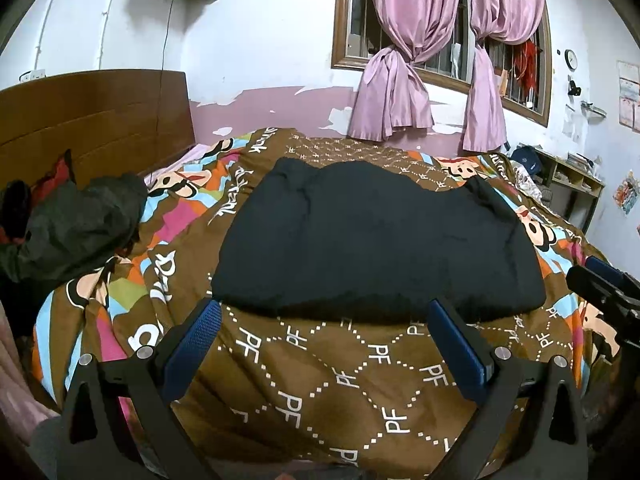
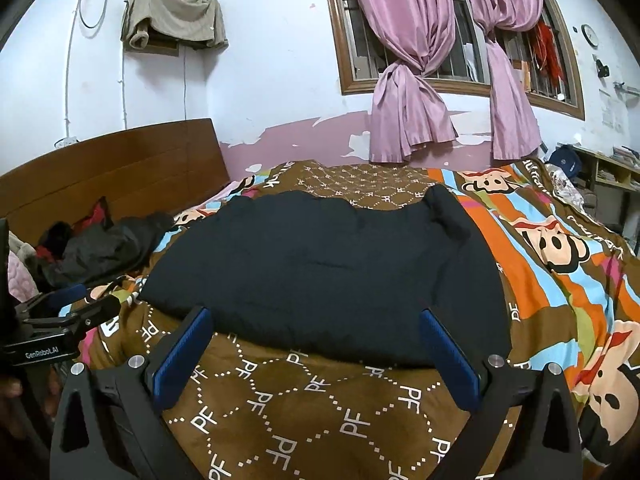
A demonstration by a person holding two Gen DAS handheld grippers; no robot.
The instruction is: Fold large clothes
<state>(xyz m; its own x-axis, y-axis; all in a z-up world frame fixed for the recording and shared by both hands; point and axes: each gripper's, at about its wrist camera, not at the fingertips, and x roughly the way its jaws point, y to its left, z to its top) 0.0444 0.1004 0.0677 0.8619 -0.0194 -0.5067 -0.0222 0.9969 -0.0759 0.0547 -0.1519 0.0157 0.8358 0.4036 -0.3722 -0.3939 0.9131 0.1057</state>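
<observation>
Black garment (image 1: 376,236) mid-frame on bed (image 1: 320,380) looks soft, thick, floppy; pinch near-edge corners; left claw (image 1: 324,320) and right claw (image 2: 316,328) both spread, empty

Two grippers: left (image 1: 324,312) and right (image 2: 316,320), both at 6 o'clock. One black garment (image 1: 376,240) at centre, one quilt (image 1: 320,376), one clothes heap (image 1: 76,224) at 9 o'clock, two curtains (image 1: 392,80) at 1 o'clock, one clock (image 1: 571,59) at 2 o'clock.
</observation>
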